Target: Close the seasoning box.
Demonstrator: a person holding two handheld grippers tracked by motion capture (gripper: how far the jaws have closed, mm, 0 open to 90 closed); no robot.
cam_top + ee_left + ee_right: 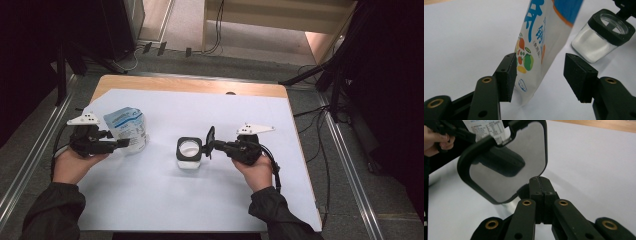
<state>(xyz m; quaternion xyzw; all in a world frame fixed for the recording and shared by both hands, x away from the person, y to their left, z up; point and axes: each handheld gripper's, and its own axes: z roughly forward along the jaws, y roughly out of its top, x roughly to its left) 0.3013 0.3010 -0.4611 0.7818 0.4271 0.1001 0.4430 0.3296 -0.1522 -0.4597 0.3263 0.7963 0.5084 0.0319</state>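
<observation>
On the white sheet that covered the wooden table, a small square glass jar with a black collar and white powder inside stood near the middle. Its black-rimmed hinged lid with a grey inner face was swung up, at the 3 o'clock side of the jar. The right gripper came to the jar from 3 o'clock, and its jaws were pressed fully together at the lower edge of this lid. In the right gripper view the lid stood tilted just above the closed jaws; if they pinched a small tab of the lid or only touched it, I could not tell, because the contact place was hidden.

A white and blue soft pouch with printed vegetables and blue characters stood upright at about 9 o'clock from the jar, apart from it. The left gripper reached toward the lower part of the pouch from 9 o'clock. In the left gripper view its jaws were spread wide, one on each side of the bottom of the pouch; one jaw was very near to the pouch or touching it, the other was clearly apart. The jar appeared beyond the pouch at about 2 o'clock, with its mouth open.

Each gripper was held by a hand in a dark sleeve.
</observation>
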